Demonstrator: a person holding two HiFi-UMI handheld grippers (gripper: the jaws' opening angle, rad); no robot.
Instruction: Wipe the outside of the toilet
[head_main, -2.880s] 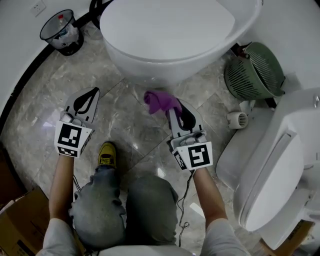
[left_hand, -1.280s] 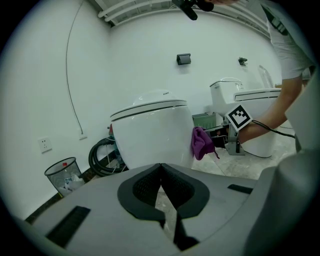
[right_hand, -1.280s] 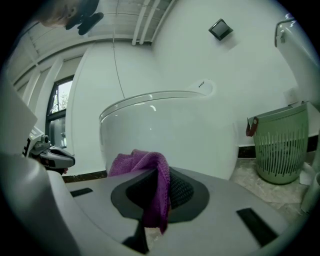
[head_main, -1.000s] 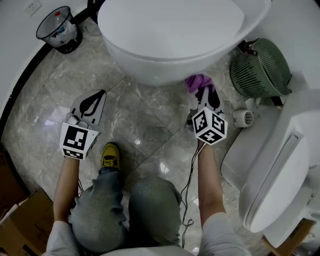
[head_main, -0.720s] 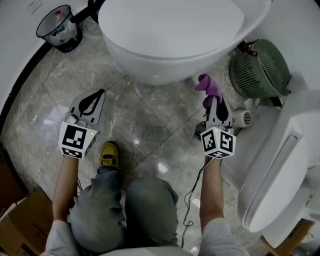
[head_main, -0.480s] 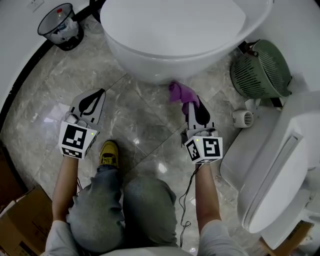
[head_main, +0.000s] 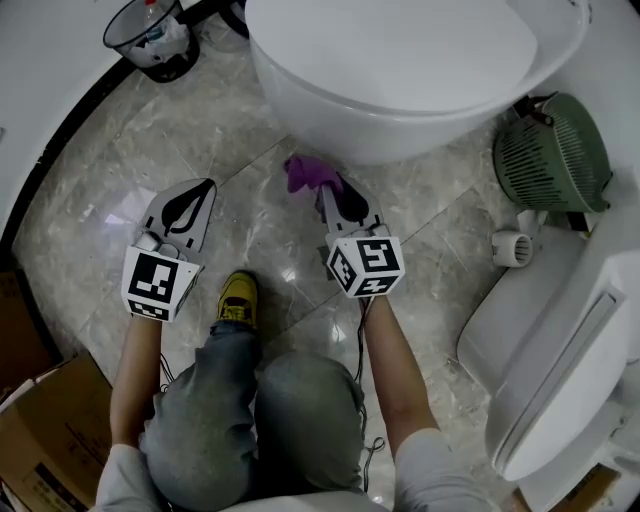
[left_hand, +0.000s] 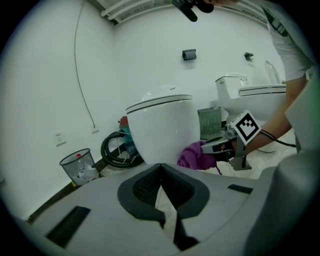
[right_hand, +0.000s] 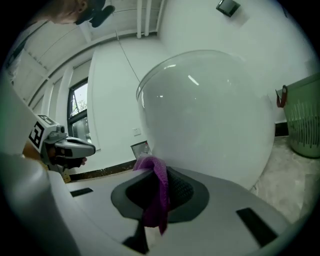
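White ceramic toilet stands on the marble floor ahead of me. Purple cloth sits at its lower front wall, clamped in my right gripper; contact with the bowl cannot be confirmed. My left gripper hangs well apart, jaws pressed together on nothing. Green basket stands right of the toilet.

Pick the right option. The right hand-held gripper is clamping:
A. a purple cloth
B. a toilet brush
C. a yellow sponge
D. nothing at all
A: the right gripper view shows the purple cloth pinched between the closed jaws of the right hand-held gripper, its bunched end against the lower outside of the white toilet.
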